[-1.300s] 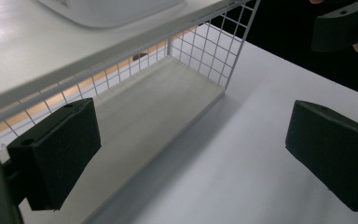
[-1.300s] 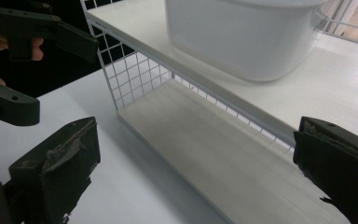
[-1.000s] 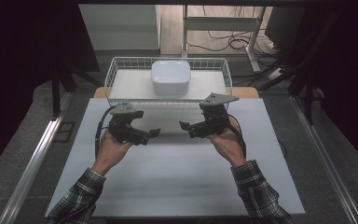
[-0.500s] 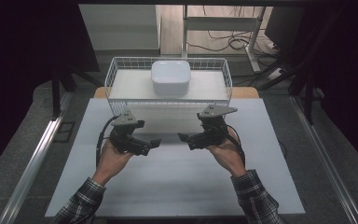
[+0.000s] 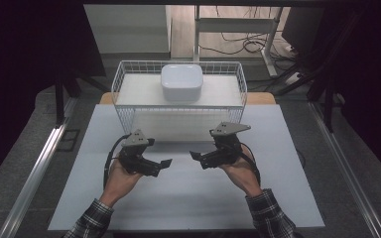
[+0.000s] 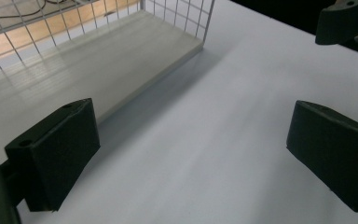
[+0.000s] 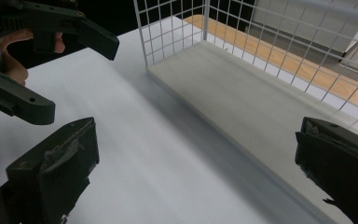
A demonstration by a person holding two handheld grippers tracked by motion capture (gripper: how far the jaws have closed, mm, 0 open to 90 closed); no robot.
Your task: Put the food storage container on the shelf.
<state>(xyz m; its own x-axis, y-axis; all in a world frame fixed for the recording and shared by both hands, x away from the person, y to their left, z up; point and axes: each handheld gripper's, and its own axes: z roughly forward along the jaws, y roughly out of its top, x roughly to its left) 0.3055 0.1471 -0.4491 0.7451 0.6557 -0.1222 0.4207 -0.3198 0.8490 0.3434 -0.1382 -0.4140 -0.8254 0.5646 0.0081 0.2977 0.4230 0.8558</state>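
A white wire basket [image 5: 129,116] stands at the back of the white table top [image 5: 188,203], with a white, rounded square container [image 5: 181,82] inside it on a pale board. In front of the basket a person holds both grippers above the table, tips facing each other. My left gripper [image 5: 162,166] [image 6: 196,154] is open with nothing between its jaws. My right gripper [image 5: 198,158] [image 7: 198,172] is open and empty too. The basket's corner [image 6: 205,23] [image 7: 142,37] shows ahead of each gripper. The right gripper view has the left gripper [image 7: 42,28] at its upper left.
Metal rails [image 5: 34,168] run along both sides of the table. Beyond the basket are a wooden edge [image 5: 260,98], the floor, cables [image 5: 238,47] and a metal frame. Dark curtains flank the scene. Bare table surface lies between and in front of the hands.
Both hands have drawn their grippers back from the basket toward the person's side of the table. The jaws stay open and the container has not moved.
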